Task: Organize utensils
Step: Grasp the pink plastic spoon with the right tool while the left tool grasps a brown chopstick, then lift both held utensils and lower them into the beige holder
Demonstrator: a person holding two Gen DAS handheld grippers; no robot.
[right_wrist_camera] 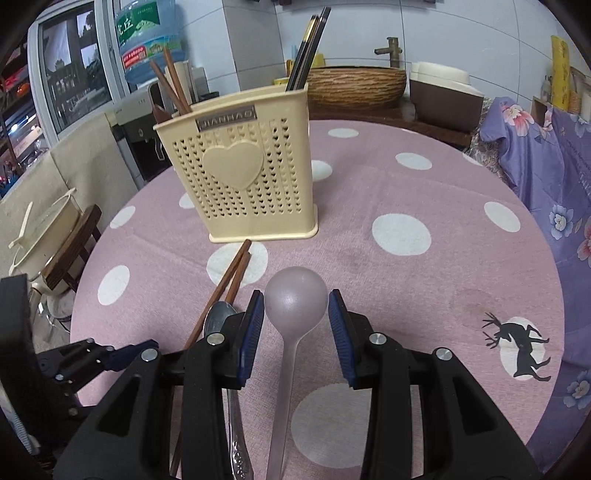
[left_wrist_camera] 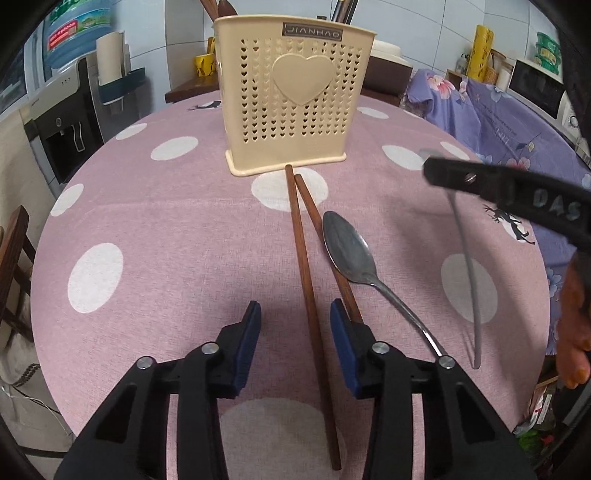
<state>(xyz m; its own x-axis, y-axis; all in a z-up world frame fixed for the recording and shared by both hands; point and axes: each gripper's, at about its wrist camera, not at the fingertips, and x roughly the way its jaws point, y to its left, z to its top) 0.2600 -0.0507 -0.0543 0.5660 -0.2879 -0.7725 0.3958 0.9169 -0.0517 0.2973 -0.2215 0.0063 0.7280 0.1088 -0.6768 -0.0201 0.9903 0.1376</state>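
Observation:
A cream perforated utensil holder (left_wrist_camera: 291,99) (right_wrist_camera: 240,177) with a raised heart stands on the pink dotted table (left_wrist_camera: 166,221); wooden and dark chopsticks stick out of its top. Two wooden chopsticks (left_wrist_camera: 301,240) (right_wrist_camera: 229,280) lie in front of it, with a metal spoon (left_wrist_camera: 349,254) (right_wrist_camera: 219,317) beside them on the right. My left gripper (left_wrist_camera: 295,321) hangs open over the chopsticks: one runs between the pads untouched, the other passes under the right finger. My right gripper (right_wrist_camera: 295,321) is shut on the bowl of a translucent plastic spoon (right_wrist_camera: 295,299) (left_wrist_camera: 465,258), held above the table.
A water dispenser with a blue bottle (left_wrist_camera: 74,33) stands at the far left. Purple floral cloth (left_wrist_camera: 498,110) covers furniture on the right. A wicker basin (right_wrist_camera: 354,86) and a brown-and-white appliance (right_wrist_camera: 443,92) sit behind the table. A stool holding a pot (right_wrist_camera: 70,247) is at the left edge.

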